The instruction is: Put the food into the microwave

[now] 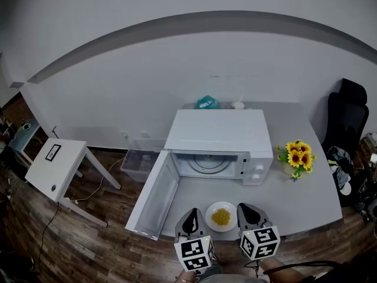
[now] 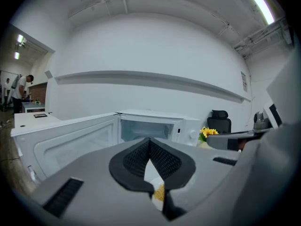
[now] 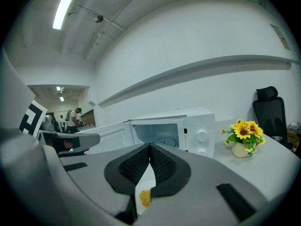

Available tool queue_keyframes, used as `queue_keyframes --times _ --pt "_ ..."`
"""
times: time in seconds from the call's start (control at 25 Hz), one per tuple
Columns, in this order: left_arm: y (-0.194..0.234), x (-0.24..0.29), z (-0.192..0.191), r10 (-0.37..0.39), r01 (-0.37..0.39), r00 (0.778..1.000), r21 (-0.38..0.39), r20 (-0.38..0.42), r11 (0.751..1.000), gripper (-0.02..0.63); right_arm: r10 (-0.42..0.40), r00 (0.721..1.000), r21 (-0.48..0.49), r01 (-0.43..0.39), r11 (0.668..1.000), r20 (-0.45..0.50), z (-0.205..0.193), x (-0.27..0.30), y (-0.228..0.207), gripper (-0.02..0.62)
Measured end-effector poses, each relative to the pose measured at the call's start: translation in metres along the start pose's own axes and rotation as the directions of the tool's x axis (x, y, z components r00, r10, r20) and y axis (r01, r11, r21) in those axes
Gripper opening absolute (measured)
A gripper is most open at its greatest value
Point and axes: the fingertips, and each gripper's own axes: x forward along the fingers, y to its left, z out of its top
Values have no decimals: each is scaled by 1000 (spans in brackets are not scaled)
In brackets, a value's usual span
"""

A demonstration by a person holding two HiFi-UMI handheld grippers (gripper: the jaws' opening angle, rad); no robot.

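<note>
White wall (image 1: 177, 69) is filling the upper frame before me; wood floor (image 1: 70, 240) is spreading lower left; a white side table (image 1: 56, 164) is standing left; a black chair (image 1: 347, 117) is sitting far right.

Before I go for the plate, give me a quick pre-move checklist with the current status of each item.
1. Microwave door swung fully open: ok.
2. Microwave cavity free of other dishes: ok.
3. Plate of food on the table in front of the opening: ok.
4. Left gripper jaws apart for a grasp: not ok, they are together.
5. Right gripper jaws apart: not ok, they are together.
6. Sunflower vase out of the path: ok, it stands right of the microwave.
</note>
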Motion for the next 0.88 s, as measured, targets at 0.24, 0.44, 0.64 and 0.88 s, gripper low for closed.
queue_keyframes --times 0.24,0.44,0.64,0.88 --pt "13 31 15 -45 45 999 16 7 999 -3 -27 1000 -6 27 1000 2 16 31 0 15" --pt "24 52 22 -82 82 997 18 5 996 -3 -50 999 -5 50 999 13 26 52 4 15" --pt "27 68 17 -106 106 994 -13 -7 994 -3 -64 998 -5 64 998 -9 22 59 0 15" --pt "30 77 6 -95 94 995 -27 -37 995 -3 -14 1000 8 14 1000 -4 21 73 3 15"
